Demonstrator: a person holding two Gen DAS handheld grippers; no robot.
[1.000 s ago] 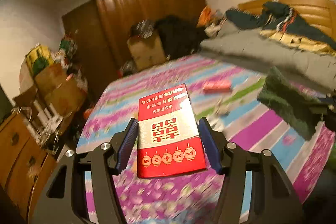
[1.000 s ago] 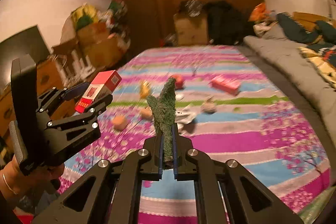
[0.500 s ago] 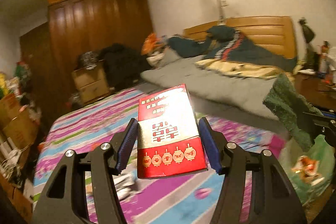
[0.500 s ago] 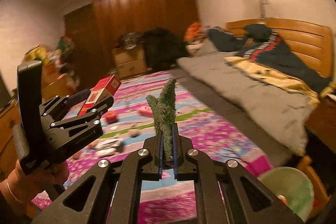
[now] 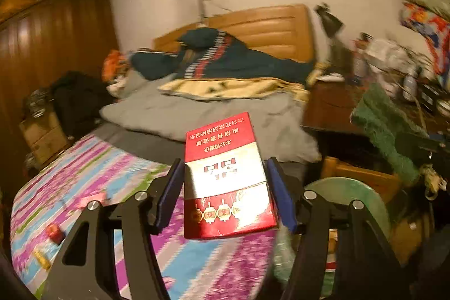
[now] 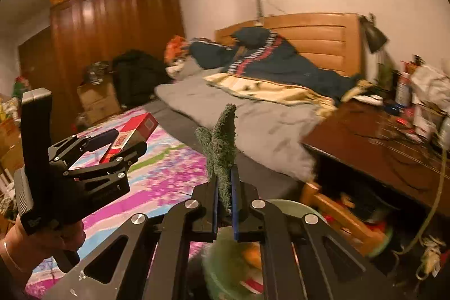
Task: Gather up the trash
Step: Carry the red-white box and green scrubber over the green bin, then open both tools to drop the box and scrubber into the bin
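1. A striped pink, blue and purple bedspread [image 5: 92,176] is lying beneath both claws.
2. A round green plastic bin [image 5: 362,196] is sitting below the right claw [image 6: 224,201].
3. The left claw [image 5: 225,184] is clamping a red-and-white cardboard cigarette box [image 5: 226,176].
4. The right claw is pinching a dark green scouring pad [image 6: 220,148] upright.

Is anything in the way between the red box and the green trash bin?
Nothing visible blocks it. The left gripper holds the red box in open air over the bed edge, and the green trash bin sits lower right, its open top partly hidden behind the gripper's own finger.
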